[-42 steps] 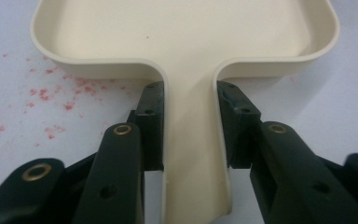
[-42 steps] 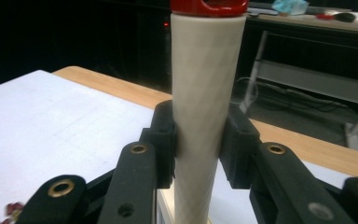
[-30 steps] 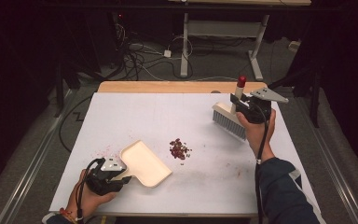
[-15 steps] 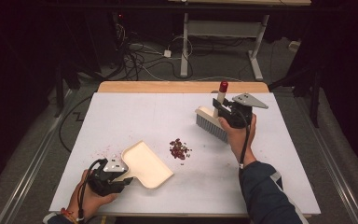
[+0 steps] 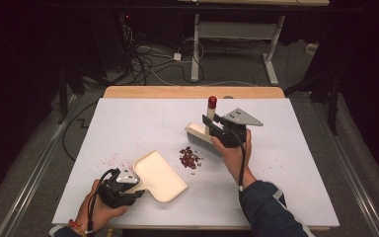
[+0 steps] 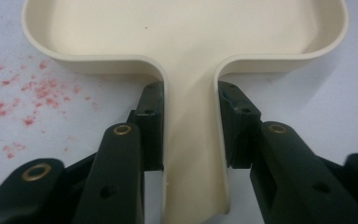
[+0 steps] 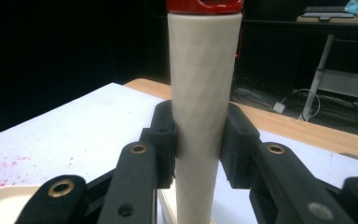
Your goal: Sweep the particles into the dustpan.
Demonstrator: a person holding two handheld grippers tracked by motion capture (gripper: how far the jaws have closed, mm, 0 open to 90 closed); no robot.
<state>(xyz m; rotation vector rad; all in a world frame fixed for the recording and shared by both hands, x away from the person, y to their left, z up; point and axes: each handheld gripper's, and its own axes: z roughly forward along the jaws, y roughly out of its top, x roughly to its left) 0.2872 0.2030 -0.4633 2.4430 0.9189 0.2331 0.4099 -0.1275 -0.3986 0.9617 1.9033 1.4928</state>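
The small pile of red crumbs [image 5: 190,158] lies on the white surface [image 5: 296,163], between the dustpan [image 5: 159,176] and the brush [image 5: 203,138], and it is not yet swept. I judge that the work is only at its beginning: both tools are in my grip, but nothing is inside the dustpan. My left fingers [image 6: 190,126] are closed on the handle of the dustpan, which rests flat with its open edge toward the pile. My right fingers [image 7: 198,140] are clamped on the upright brush handle [image 7: 203,107] with the red cap, and the bristles stand just beside the crumbs, on the far side. What is left: push the pile into the dustpan. Some fine red dust [image 6: 25,100] is scattered to the left of the dustpan and also needs sweeping.
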